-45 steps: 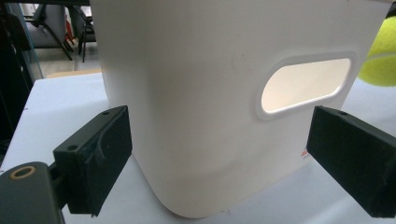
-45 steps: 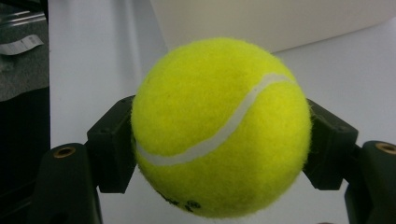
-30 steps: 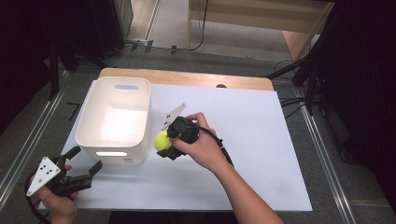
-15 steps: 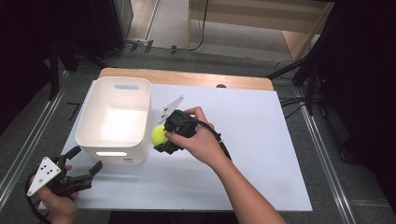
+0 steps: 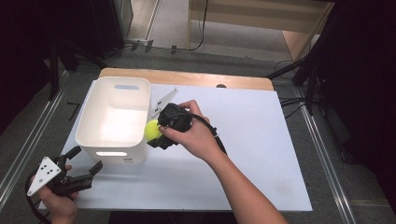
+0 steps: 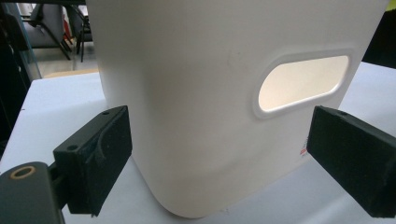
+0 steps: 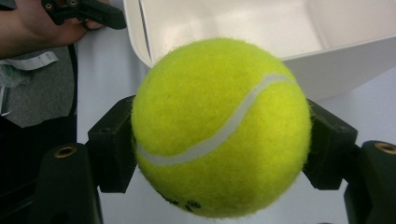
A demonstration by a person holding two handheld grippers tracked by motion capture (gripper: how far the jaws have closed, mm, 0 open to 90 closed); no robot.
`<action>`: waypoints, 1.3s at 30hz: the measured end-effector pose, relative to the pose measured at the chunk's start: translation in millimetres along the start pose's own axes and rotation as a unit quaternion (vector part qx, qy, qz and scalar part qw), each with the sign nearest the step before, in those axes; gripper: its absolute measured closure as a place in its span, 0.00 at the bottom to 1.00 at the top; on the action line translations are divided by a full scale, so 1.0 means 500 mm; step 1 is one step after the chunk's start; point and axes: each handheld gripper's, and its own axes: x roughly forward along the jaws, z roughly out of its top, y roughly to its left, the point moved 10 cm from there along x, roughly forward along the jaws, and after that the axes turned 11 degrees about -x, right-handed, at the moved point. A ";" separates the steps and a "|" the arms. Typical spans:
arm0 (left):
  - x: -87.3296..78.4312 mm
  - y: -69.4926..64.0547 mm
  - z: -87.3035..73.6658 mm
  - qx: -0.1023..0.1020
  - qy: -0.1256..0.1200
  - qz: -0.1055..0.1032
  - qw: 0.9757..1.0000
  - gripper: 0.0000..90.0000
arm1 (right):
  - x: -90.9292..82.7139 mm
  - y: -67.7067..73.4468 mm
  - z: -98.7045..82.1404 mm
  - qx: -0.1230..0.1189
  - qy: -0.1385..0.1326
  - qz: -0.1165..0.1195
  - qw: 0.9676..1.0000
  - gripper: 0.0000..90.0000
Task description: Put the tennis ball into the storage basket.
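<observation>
A yellow tennis ball [image 5: 152, 129] [image 7: 219, 128] is held in the air at the right rim of the white bin [image 5: 113, 140], with my right gripper [image 5: 156, 132] [image 7: 219, 144] shut on it. The bin [image 7: 327, 60] lies just beyond the ball in the right gripper view, its inside bare where it shows. My left gripper [image 5: 83, 163] [image 6: 219, 158] rests open at the table's near left corner, jaws facing the bin's near wall [image 6: 196, 93] with its oval handle slot [image 6: 303, 83].
The bin stands on a white board [image 5: 261, 140] over a wooden table [image 5: 187, 77]. Dark floor, metal rails and cables surround the table. The person's left hand [image 7: 37, 25] appears at the top left of the right gripper view.
My right gripper has carried the tennis ball up and left, from beside the bin to its right rim. The left gripper has stayed put.
</observation>
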 end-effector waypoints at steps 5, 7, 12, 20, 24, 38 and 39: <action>-0.001 0.000 0.000 0.000 0.000 -0.001 1.000 0.08 | -0.007 -0.004 0.017 -0.005 -0.007 0.001 1.000 0.27; -0.001 0.000 0.000 0.000 0.000 -0.001 1.000 0.08 | -0.008 -0.005 0.020 -0.006 -0.009 0.000 1.000 0.27; 0.000 0.000 0.000 -0.001 -0.001 -0.001 1.000 0.08 | -0.009 -0.008 0.033 -0.006 -0.007 0.001 1.000 0.27; 0.000 -0.001 0.000 0.002 0.001 -0.001 1.000 0.08 | -0.005 -0.013 0.050 -0.011 -0.007 0.004 1.000 0.27; 0.001 -0.002 0.000 0.002 0.000 -0.002 1.000 0.08 | -0.005 -0.016 0.059 -0.011 -0.004 0.004 1.000 0.27; 0.002 -0.002 0.000 0.002 0.000 -0.002 1.000 0.08 | 0.009 -0.022 0.092 -0.015 -0.006 0.007 1.000 0.27; 0.002 -0.002 0.000 0.002 0.000 -0.002 1.000 0.08 | 0.013 -0.023 0.095 -0.018 -0.008 0.009 1.000 0.27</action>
